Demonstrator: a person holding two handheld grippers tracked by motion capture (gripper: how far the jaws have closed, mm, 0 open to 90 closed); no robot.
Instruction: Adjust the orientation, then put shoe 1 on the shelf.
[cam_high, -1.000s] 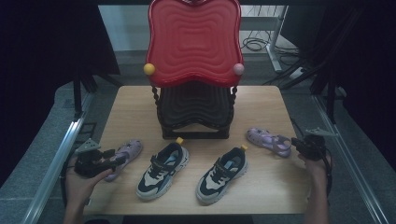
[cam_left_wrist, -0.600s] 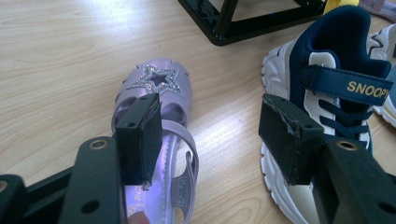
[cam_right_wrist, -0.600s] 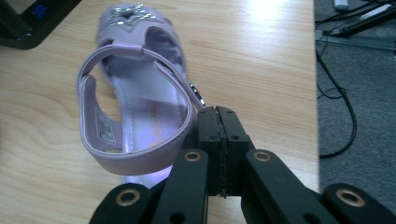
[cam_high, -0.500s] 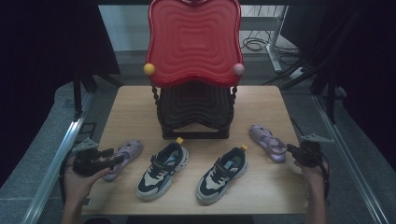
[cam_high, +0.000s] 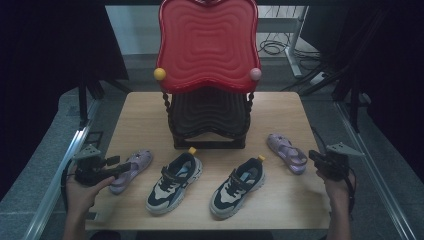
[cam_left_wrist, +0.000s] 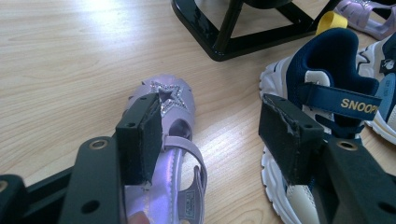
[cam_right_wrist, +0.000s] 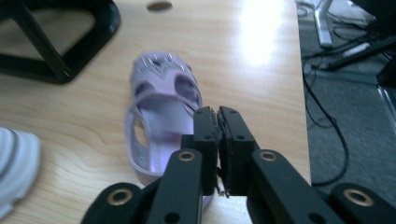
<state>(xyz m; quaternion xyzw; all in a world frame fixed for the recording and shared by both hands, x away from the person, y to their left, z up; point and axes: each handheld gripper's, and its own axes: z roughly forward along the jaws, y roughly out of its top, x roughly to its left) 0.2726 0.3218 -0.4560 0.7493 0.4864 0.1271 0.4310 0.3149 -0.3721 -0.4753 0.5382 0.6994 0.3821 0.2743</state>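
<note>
Right gripper view: sandal (cam_right_wrist: 161, 116) just beyond closed jaws.

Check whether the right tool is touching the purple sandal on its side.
Apart. High view shows bare table between the right tool and the purple sandal.

red rack (cam_high: 207, 47), two sneakers (cam_high: 175, 182) (cam_high: 238, 186) on table (cam_high: 140, 110).

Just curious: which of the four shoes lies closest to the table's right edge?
The purple sandal at the right, beside the right gripper.
</note>
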